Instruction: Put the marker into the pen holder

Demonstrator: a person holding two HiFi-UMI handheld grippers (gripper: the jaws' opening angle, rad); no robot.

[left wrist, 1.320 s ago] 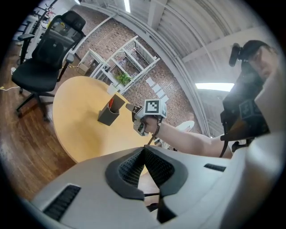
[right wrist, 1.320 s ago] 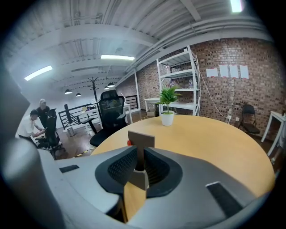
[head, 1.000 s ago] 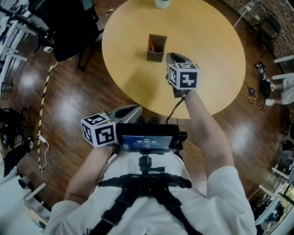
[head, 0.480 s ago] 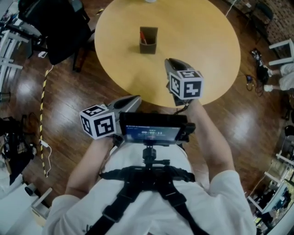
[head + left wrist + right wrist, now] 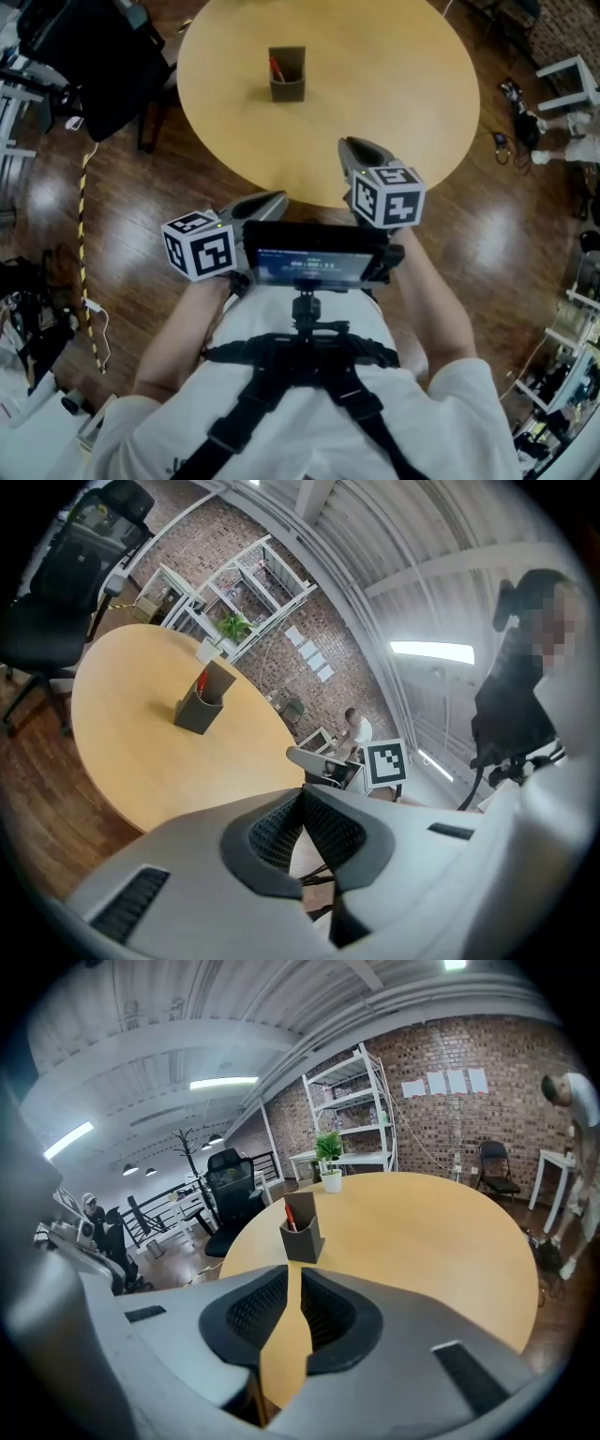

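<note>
A dark square pen holder (image 5: 287,77) stands on the round wooden table (image 5: 394,66), and a red marker (image 5: 275,67) sticks up out of it. The same holder (image 5: 302,1234) and marker (image 5: 290,1215) lie straight ahead in the right gripper view. My right gripper (image 5: 350,144) hovers over the table's near edge, well short of the holder. Its jaws stand a narrow slit apart with nothing between them (image 5: 292,1275). My left gripper (image 5: 278,198) stays low beside my body, off the table, with its jaws closed together and empty (image 5: 302,797). The holder (image 5: 201,707) lies far off to its left.
A black office chair (image 5: 89,52) stands left of the table. A striped cable (image 5: 84,197) runs along the wooden floor. A small potted plant (image 5: 329,1175) sits at the table's far edge. Shelving (image 5: 349,1119) lines the brick wall, and a person (image 5: 574,1147) bends at the right.
The view has drawn back, so the table and holder sit farther up the picture. My right gripper has pulled back from mid-table to the near edge. The left gripper has barely moved.
</note>
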